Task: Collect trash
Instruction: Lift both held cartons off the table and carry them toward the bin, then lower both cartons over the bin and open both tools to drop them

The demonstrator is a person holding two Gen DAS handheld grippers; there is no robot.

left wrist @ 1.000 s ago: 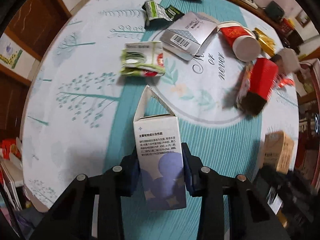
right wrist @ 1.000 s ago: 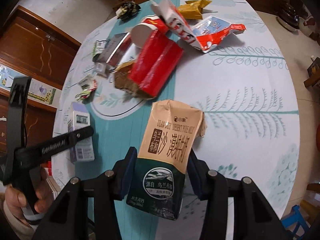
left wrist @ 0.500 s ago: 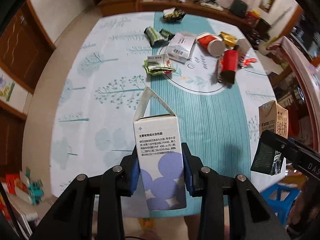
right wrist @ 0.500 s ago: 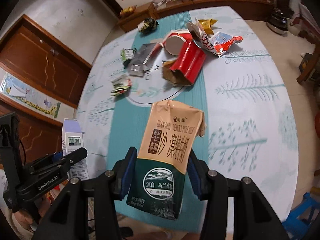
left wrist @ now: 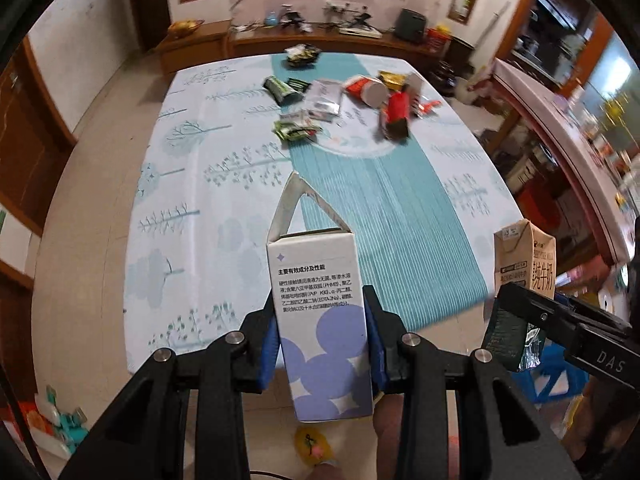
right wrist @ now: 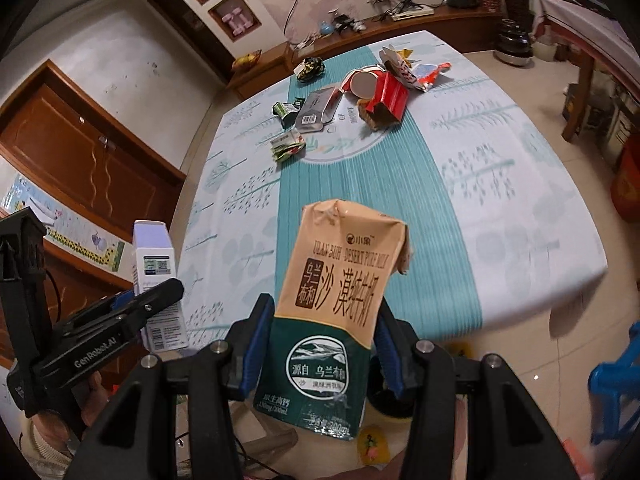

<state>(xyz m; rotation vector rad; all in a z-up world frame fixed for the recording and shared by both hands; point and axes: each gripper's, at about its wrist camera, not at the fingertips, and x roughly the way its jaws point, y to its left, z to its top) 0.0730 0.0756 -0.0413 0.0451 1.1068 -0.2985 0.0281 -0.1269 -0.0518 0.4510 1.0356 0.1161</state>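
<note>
My left gripper (left wrist: 324,344) is shut on a white and purple carton (left wrist: 320,320) with an open top flap, held off the near edge of the table (left wrist: 180,184). My right gripper (right wrist: 320,344) is shut on a tan and green milk carton (right wrist: 332,304), also held past the table's near edge. Each carton shows in the other view: the milk carton (left wrist: 524,276) and the white carton (right wrist: 156,264). More trash lies at the table's far end: a red box (right wrist: 390,98), a red paper cup (right wrist: 360,82), a grey packet (right wrist: 316,110), green wrappers (right wrist: 288,146).
The table has a teal runner (right wrist: 360,184) down its middle. A wooden sideboard (left wrist: 320,38) stands behind it. Wooden doors (right wrist: 80,152) are on the left. A blue stool (right wrist: 616,384) stands low right, and floor clutter (left wrist: 56,420) low left.
Both grippers have pulled back and up from the table with their cartons still held. The table's trash now looks smaller and farther, and the near table edge and floor show.
</note>
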